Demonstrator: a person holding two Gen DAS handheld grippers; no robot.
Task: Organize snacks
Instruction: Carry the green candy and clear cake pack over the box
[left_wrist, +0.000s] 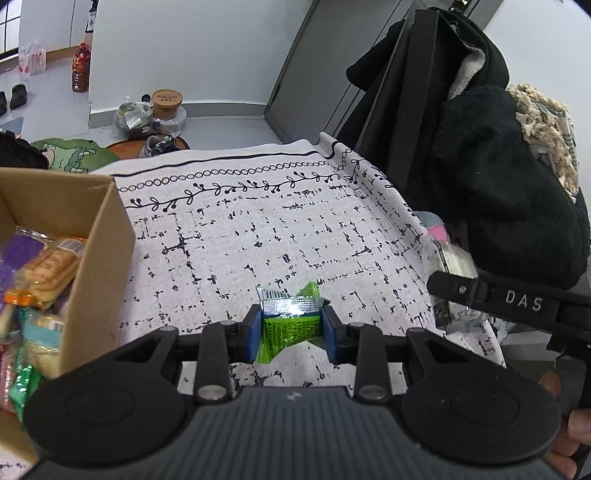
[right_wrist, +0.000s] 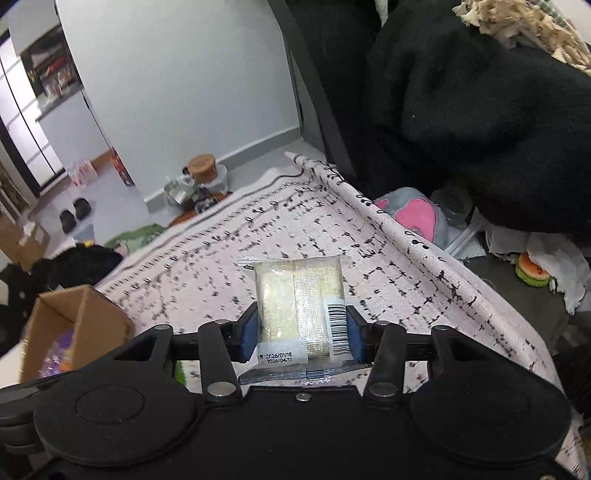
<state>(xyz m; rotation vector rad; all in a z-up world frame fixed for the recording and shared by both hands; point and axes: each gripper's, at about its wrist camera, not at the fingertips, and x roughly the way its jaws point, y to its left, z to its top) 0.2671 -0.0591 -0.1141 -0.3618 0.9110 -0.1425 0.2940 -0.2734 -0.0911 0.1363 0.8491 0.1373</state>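
Observation:
My left gripper (left_wrist: 291, 332) is shut on a green and silver snack packet (left_wrist: 290, 319), held just above the white patterned cloth (left_wrist: 258, 229). A cardboard box (left_wrist: 99, 236) with several wrapped snacks inside stands to its left. My right gripper (right_wrist: 298, 334) is shut on a clear-wrapped pale biscuit pack (right_wrist: 299, 295) with a barcode and date print, above the same cloth (right_wrist: 221, 258). The box shows at the lower left of the right wrist view (right_wrist: 77, 325). The right gripper's arm (left_wrist: 517, 302) crosses the right side of the left wrist view.
A black coat (left_wrist: 498, 166) hangs over a dark chair at the right edge of the cloth. A pink and grey plush (right_wrist: 413, 214) lies beside the cloth. Bags, a paper cup (left_wrist: 167, 103) and shoes sit on the floor beyond.

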